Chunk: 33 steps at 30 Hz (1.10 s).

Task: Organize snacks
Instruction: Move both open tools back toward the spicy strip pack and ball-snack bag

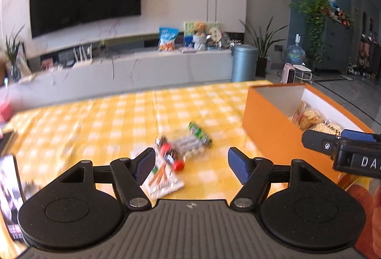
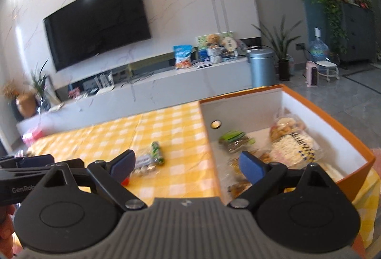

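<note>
Snacks lie in two groups: four blurred packets (image 1: 181, 152) clustered mid-tabletop beside the orange box (image 2: 352, 175), and roughly five more inside the box, overlapping and too smeared to count surely. Left gripper (image 1: 190, 163) hangs spread above the loose cluster, pinching nothing. Right gripper (image 2: 188, 163) is spread too, straddling the box's near-left wall.

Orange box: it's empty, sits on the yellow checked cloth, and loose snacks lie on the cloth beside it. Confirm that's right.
Not quite. The orange box is not empty: the right wrist view shows several snack packets already inside it. The rest holds: it sits on the yellow checked cloth, and loose snacks lie on the cloth beside it.
</note>
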Each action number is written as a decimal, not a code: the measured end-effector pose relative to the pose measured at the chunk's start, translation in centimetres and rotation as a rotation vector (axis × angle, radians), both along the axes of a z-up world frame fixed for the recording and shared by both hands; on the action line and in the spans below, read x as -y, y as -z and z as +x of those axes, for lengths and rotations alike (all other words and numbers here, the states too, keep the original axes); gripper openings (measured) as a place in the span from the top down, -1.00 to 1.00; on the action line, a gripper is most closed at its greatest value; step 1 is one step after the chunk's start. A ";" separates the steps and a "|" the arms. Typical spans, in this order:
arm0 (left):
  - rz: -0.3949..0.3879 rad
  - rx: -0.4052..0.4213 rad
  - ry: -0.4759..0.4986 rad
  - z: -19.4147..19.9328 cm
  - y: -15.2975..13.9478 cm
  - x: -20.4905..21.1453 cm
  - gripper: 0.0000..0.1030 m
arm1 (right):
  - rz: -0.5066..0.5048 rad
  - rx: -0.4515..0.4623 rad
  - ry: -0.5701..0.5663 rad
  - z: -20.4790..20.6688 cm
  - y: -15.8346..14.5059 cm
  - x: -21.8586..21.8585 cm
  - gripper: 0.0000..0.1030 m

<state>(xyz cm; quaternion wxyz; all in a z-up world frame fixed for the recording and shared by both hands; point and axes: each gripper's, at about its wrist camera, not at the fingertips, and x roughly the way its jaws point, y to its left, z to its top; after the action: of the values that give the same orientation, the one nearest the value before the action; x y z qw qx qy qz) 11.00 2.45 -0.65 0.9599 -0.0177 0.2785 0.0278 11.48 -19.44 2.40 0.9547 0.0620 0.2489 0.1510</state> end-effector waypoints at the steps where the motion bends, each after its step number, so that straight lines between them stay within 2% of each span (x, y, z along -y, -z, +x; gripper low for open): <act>1: -0.012 -0.008 -0.005 -0.3 0.3 -0.6 -0.60 | -0.018 -0.004 -0.014 -0.2 0.3 -0.2 -0.80; 8: -0.085 -0.055 -0.040 -1.7 2.3 -3.4 -0.60 | -0.143 -0.066 -0.098 -0.3 2.0 -3.4 -0.80; 15: -0.134 -0.093 -0.076 -1.5 3.8 -5.1 -0.60 | -0.157 -0.102 -0.142 0.2 3.2 -4.8 -0.72; 17: -0.144 -0.106 -0.084 -1.0 4.0 -5.5 -0.60 | -0.171 -0.100 -0.155 0.5 3.5 -5.5 -0.71; 21: -0.167 -0.114 -0.090 0.1 4.1 -6.4 -0.54 | -0.199 -0.096 -0.170 1.6 4.0 -6.9 -0.52; 27: -0.251 -0.157 -0.140 2.7 5.1 -8.1 -0.57 | -0.219 -0.112 -0.179 4.2 4.8 -8.6 -0.42; 29: -0.245 -0.182 -0.157 3.8 5.7 -8.2 -0.71 | -0.225 -0.118 -0.178 4.9 5.1 -9.1 -0.42; 33: -0.213 -0.237 -0.152 6.0 7.1 -7.8 -0.72 | -0.219 -0.133 -0.177 6.5 6.0 -9.8 -0.42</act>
<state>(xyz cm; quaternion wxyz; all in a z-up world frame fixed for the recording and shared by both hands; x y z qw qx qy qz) 16.96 10.26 -7.79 0.9080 -0.1370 0.3892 0.0725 18.01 -9.60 -3.56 0.9200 -0.0549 0.3312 0.2021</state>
